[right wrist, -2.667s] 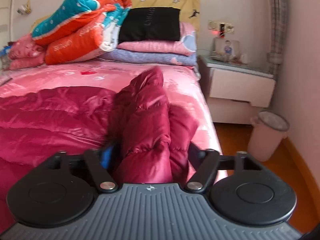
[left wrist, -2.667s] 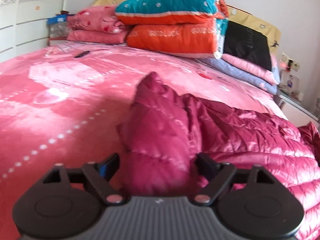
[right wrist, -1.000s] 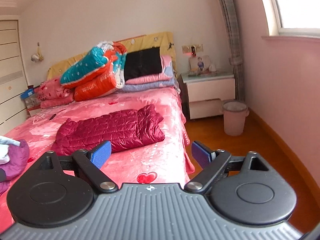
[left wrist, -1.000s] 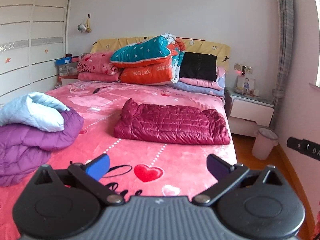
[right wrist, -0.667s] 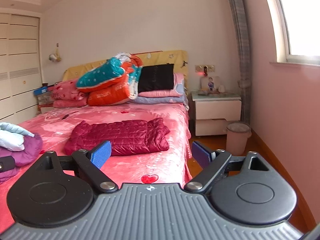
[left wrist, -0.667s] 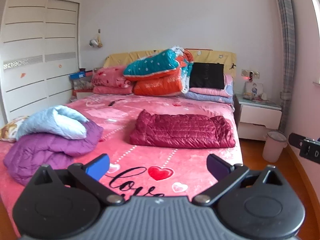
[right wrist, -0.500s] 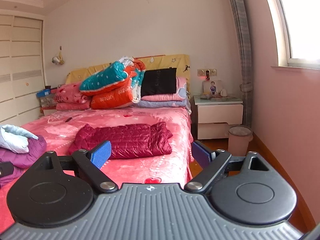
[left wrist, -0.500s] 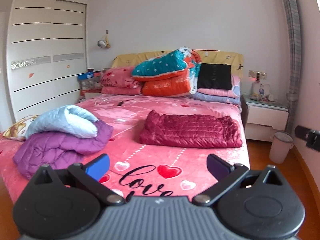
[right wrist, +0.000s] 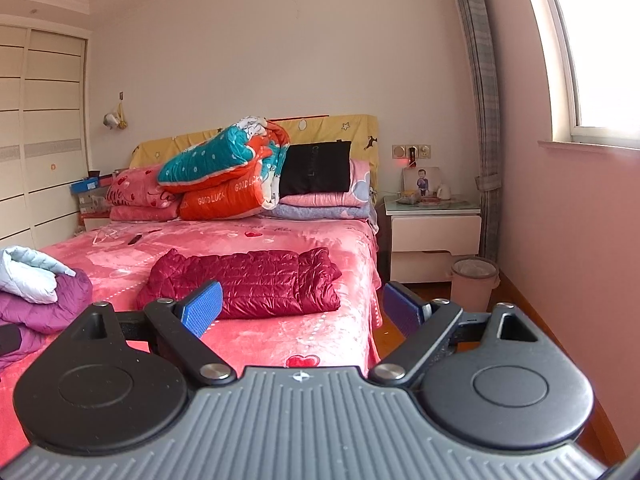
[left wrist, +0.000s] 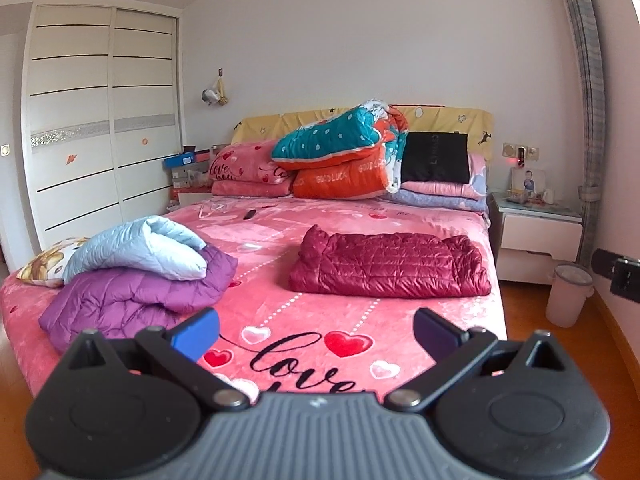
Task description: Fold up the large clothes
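A dark red quilted down jacket (left wrist: 390, 266) (right wrist: 256, 282) lies folded into a long flat bundle across the middle of the pink bed (left wrist: 312, 332) (right wrist: 320, 336). My left gripper (left wrist: 316, 330) hangs open beyond the foot of the bed, well back from the jacket, nothing between its blue pads. My right gripper (right wrist: 302, 308) is open too, off the bed's right front corner, holding nothing. At the bed's left front a purple quilted coat (left wrist: 132, 300) (right wrist: 40, 312) lies bunched with a pale blue jacket (left wrist: 144, 250) (right wrist: 28, 274) on top.
Folded quilts and pillows (left wrist: 352, 164) (right wrist: 236, 176) are stacked against the headboard. A white nightstand (left wrist: 540, 248) (right wrist: 434, 236) and a pink waste bin (left wrist: 568, 296) (right wrist: 474, 282) stand right of the bed on the wooden floor. White wardrobe doors (left wrist: 96, 128) fill the left wall.
Both grippers have let go of the red jacket, opened, and pulled back and up from the bed. The jacket now lies folded on the bed, small in both views.
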